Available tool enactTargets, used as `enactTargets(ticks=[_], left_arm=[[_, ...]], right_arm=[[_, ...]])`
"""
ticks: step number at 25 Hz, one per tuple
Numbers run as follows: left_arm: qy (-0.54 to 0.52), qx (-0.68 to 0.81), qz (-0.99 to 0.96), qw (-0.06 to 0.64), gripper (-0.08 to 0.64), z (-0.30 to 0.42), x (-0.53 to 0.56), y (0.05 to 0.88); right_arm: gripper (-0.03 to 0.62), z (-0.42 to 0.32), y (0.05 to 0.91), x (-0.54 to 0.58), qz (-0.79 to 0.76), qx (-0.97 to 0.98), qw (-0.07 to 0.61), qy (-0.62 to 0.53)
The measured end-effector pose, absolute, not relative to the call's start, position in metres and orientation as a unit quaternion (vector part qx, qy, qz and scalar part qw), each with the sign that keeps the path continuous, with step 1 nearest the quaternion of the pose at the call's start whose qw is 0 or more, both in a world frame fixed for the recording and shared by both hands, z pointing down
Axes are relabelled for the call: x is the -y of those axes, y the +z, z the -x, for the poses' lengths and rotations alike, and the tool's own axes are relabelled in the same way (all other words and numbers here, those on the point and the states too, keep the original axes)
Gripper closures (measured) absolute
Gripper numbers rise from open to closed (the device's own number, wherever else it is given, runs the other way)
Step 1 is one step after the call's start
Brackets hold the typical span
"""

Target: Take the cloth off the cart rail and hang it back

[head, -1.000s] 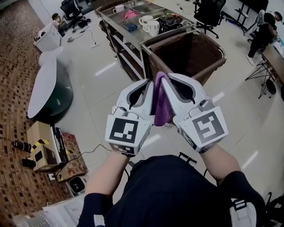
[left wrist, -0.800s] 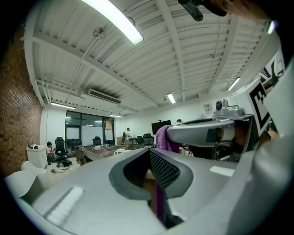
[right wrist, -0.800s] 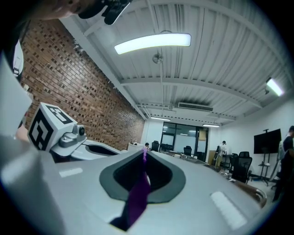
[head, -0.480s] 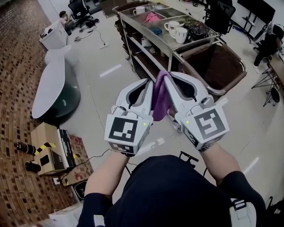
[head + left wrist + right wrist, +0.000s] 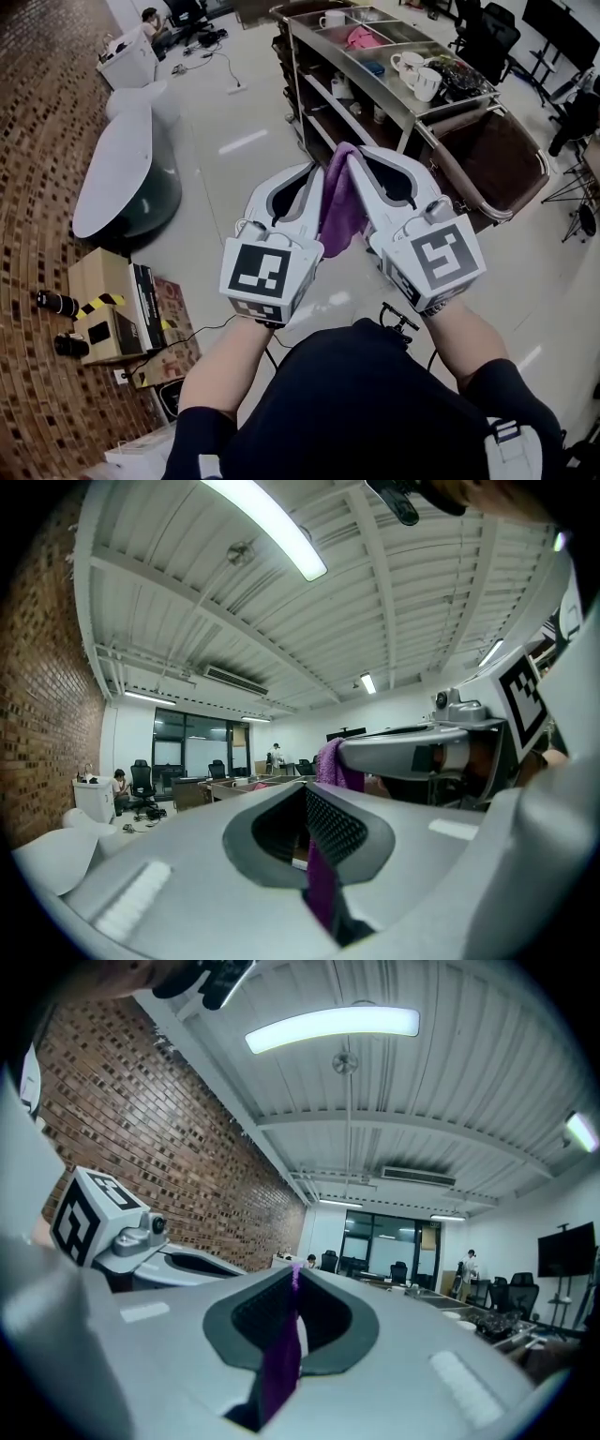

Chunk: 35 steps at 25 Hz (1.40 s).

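Note:
A purple cloth (image 5: 339, 208) hangs in the air between my two grippers, which are held close together in front of the person's chest. My left gripper (image 5: 314, 176) is shut on one part of the cloth (image 5: 323, 885), which shows as a thin purple strip between its jaws. My right gripper (image 5: 359, 157) is shut on the cloth (image 5: 280, 1361) as well. The steel cart (image 5: 394, 89) stands beyond the grippers at the upper right, its rail apart from the cloth. In the left gripper view the right gripper (image 5: 349, 754) shows close by with cloth bunched at its tip.
White cups (image 5: 422, 80) and a pink rag (image 5: 361, 37) lie on the cart top. A brown bag hamper (image 5: 497, 164) hangs at the cart's near end. A white oval table (image 5: 122, 173) and cardboard boxes (image 5: 108, 319) stand at the left. A seated person (image 5: 150, 17) is far off.
The cart has slid toward the upper right of the head view as the view turned. Both grippers stay together with the purple cloth held between them.

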<state>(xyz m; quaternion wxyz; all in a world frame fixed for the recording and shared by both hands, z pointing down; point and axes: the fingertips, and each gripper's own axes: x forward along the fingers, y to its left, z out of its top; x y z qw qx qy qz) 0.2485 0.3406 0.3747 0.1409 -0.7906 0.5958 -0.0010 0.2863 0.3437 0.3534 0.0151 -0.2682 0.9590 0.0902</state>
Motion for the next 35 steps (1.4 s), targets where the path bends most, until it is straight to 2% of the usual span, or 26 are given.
enactTargets(ticks=[2, 6, 13, 16, 18, 31, 35], left_arm=[[-0.001, -0.601, 0.787, 0.139, 0.557, -0.235, -0.337, 0.379], [-0.003, -0.613, 0.779, 0.135, 0.557, -0.211, -0.323, 0.389], [-0.014, -0.625, 0.768, 0.136, 0.557, -0.177, -0.277, 0.396], [-0.017, -0.628, 0.766, 0.134, 0.557, -0.160, -0.253, 0.393], [-0.022, -0.630, 0.765, 0.133, 0.557, -0.153, -0.235, 0.393], [-0.029, -0.648, 0.750, 0.127, 0.557, -0.104, -0.118, 0.385], [-0.028, -0.653, 0.747, 0.122, 0.557, -0.077, -0.095, 0.390]], right_arm=[[0.577, -0.272, 0.356, -0.338, 0.261, -0.961, 0.021, 0.095], [0.577, -0.247, 0.348, -0.320, 0.239, -0.958, 0.076, 0.136], [0.577, -0.213, 0.356, -0.274, 0.222, -0.963, 0.079, 0.128], [0.577, -0.198, 0.365, -0.253, 0.226, -0.970, 0.031, 0.088], [0.577, -0.192, 0.365, -0.235, 0.224, -0.971, 0.025, 0.079], [0.577, -0.148, 0.354, -0.117, 0.205, -0.975, 0.037, 0.080], [0.577, -0.119, 0.344, -0.092, 0.190, -0.970, 0.094, 0.121]])
